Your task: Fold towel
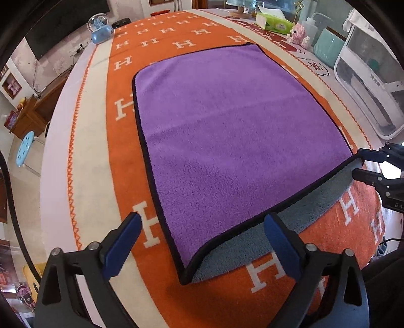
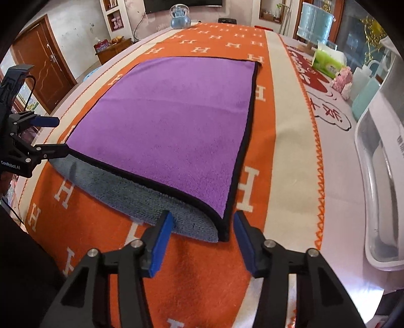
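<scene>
A purple towel with black trim and a grey-blue underside lies flat on the orange H-patterned cloth. It also shows in the right wrist view. Its near edge curls up and shows the grey-blue side. My left gripper is open, its jaws either side of the near left corner, which lies on the cloth; it also shows in the right wrist view. My right gripper is open around the near right corner, which lies on the cloth; it also shows in the left wrist view.
Along the right side stand a white plastic bin, a green tissue pack, a pink toy and a teal container. A blue glass globe sits at the far left edge. The cream border flanks the towel.
</scene>
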Tool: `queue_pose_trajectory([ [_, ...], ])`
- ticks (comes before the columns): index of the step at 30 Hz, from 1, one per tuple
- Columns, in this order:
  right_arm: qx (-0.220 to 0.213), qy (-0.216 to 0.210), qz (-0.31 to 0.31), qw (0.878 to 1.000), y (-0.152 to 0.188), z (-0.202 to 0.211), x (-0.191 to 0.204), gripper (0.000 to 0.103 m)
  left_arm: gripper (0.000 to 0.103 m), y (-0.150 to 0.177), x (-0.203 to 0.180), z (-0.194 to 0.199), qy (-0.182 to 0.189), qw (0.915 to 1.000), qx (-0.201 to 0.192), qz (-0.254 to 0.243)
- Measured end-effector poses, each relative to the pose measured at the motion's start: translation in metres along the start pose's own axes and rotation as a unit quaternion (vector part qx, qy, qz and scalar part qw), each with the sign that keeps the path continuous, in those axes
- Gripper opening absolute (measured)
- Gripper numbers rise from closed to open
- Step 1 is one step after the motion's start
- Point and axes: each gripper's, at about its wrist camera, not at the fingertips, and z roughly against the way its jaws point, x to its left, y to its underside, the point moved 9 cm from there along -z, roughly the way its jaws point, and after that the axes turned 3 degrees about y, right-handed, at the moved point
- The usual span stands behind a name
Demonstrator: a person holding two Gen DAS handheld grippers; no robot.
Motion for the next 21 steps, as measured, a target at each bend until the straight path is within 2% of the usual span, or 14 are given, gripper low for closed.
queue_pose_trajectory([
  [7, 0.003, -0.001, 0.002, 1.000, 0.000, -0.002, 0.002, 0.040, 0.076, 0.004, -0.002, -0.006, 0.007, 0.9999, 0.008, 0.007],
  [9, 0.004, 0.000, 0.002, 1.000, 0.000, -0.003, 0.002, 0.035, 0.069, 0.006, -0.003, -0.007, 0.011, 0.9999, 0.010, 0.008],
  [13, 0.002, 0.004, 0.001, 1.000, 0.000, -0.002, 0.000, 0.027, 0.062, 0.007, -0.004, -0.008, 0.015, 0.9997, 0.014, 0.012],
  [21, -0.001, 0.007, -0.008, 1.000, 0.001, 0.001, -0.004, 0.013, 0.031, 0.012, -0.010, -0.011, 0.042, 0.9984, 0.027, 0.028],
])
